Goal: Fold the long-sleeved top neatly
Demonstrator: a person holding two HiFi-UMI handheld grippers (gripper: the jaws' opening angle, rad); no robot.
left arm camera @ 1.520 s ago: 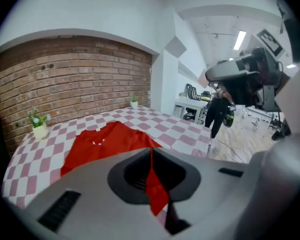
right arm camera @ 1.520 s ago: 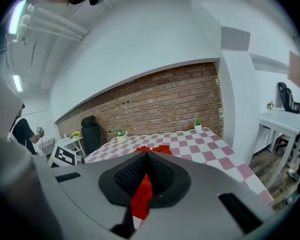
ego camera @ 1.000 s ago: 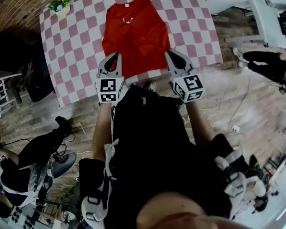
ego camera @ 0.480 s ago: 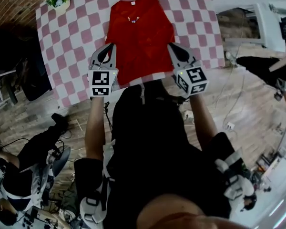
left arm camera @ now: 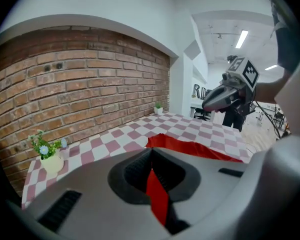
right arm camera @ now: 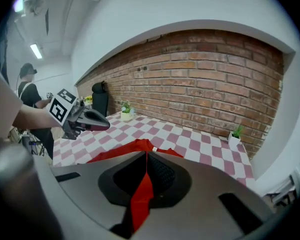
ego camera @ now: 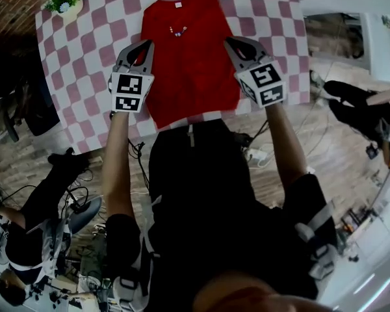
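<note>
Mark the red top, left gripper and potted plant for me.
red top (ego camera: 190, 64), head view, middle of the fabric.
left gripper (ego camera: 145, 45), head view, between its fingertips.
potted plant (ego camera: 66, 4), head view, on the foliage.

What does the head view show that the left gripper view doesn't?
Head view only: the red top's full outline, collar away from the person, plus the wooden floor with cables. Left gripper view only: ceiling lights, a second small plant at the table's far end, and the left gripper seen close up, shut on red cloth. Both: the checkered tablecloth, the flower pot and the right gripper.
</note>
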